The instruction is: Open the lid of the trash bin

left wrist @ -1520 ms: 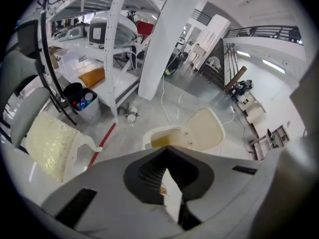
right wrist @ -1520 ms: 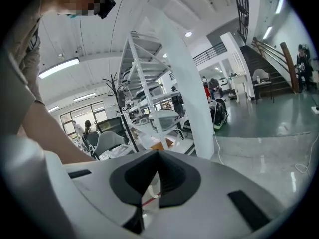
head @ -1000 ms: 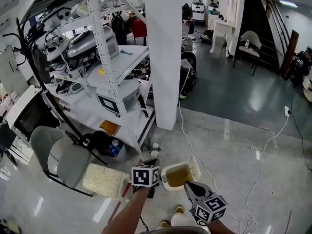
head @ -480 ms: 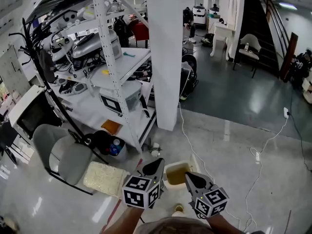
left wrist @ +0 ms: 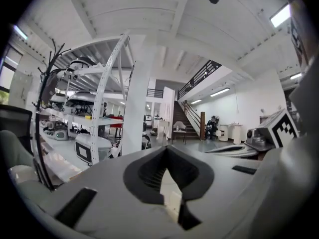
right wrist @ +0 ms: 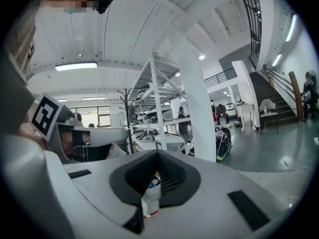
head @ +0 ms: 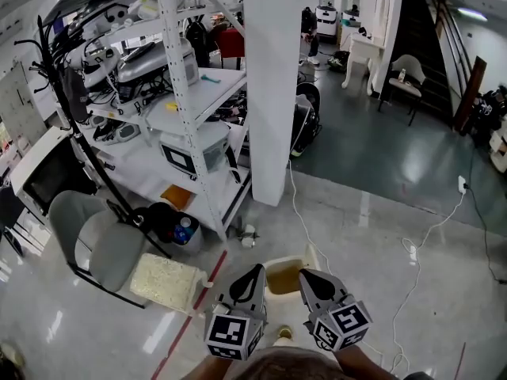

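Observation:
In the head view a small cream trash bin [head: 283,277] stands on the floor just ahead of my feet. Its top shows a brownish inside, and a pale flap [head: 314,257] stands up at its right side. My left gripper [head: 253,272] and right gripper [head: 304,276] are held close to my body above the bin's near side, tips pointing forward, touching nothing. In the left gripper view the left gripper [left wrist: 167,149] is shut and empty, aimed at the room. The right gripper [right wrist: 157,154] is likewise shut with nothing held.
A white pillar [head: 273,93] and a loaded metal shelf rack [head: 182,101] rise beyond the bin. At left are a grey chair [head: 95,244] and a cream mat [head: 162,282]. A white cable [head: 313,240] runs along the floor, and red tape [head: 190,323] marks it.
My left gripper has risen from low beside the bin to sit level with the right one. Both now point forward, side by side. The bin has not changed.

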